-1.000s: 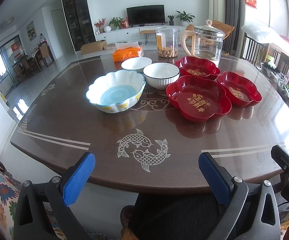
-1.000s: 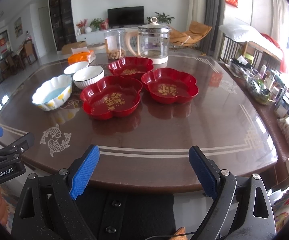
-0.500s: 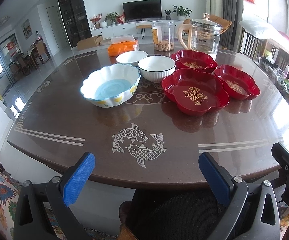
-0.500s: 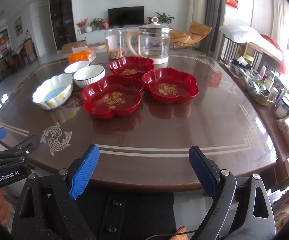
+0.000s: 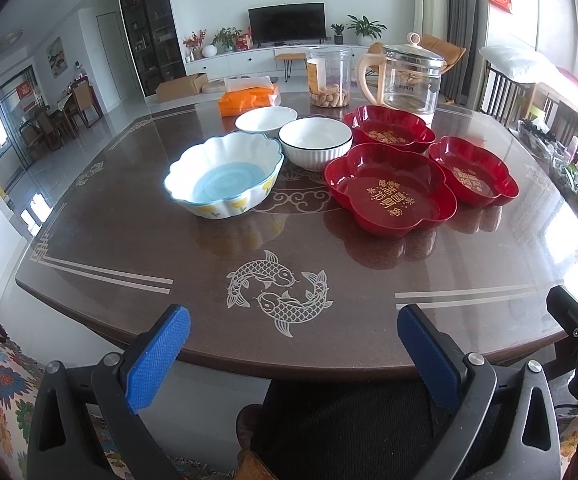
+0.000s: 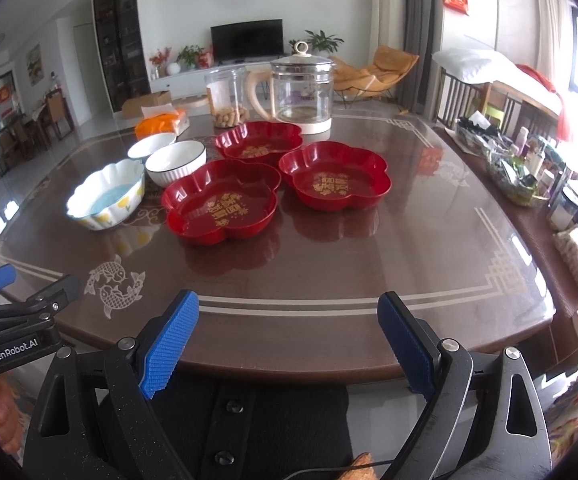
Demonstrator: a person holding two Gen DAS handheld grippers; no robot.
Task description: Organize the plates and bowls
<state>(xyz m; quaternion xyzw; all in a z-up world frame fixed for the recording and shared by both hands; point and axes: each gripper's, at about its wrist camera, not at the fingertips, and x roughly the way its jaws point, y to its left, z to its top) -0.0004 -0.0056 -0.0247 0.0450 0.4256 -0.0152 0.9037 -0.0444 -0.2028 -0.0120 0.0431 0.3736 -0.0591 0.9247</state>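
Note:
Three red flower-shaped plates sit mid-table: a near one (image 5: 389,196), a right one (image 5: 473,172) and a far one (image 5: 389,130). Left of them stand a scalloped bowl with a blue inside (image 5: 225,178), a ribbed white bowl (image 5: 315,146) and a smaller white bowl (image 5: 265,119). My left gripper (image 5: 293,352) hangs open at the table's near edge, holding nothing. The right gripper (image 6: 289,340) is open and empty too, near the same edge. In the right wrist view the near plate (image 6: 221,202), right plate (image 6: 335,180) and scalloped bowl (image 6: 107,194) appear again.
A glass kettle (image 5: 407,76), a clear jar of snacks (image 5: 328,78) and an orange tissue pack (image 5: 249,100) stand at the far side of the brown table (image 5: 169,240). A cluttered side shelf (image 6: 529,176) runs along the right. The person's dark clothing shows below both grippers.
The left wrist view has tilted down a little, so the dishes sit lower in frame. The right gripper has hardly moved. Both stay open.

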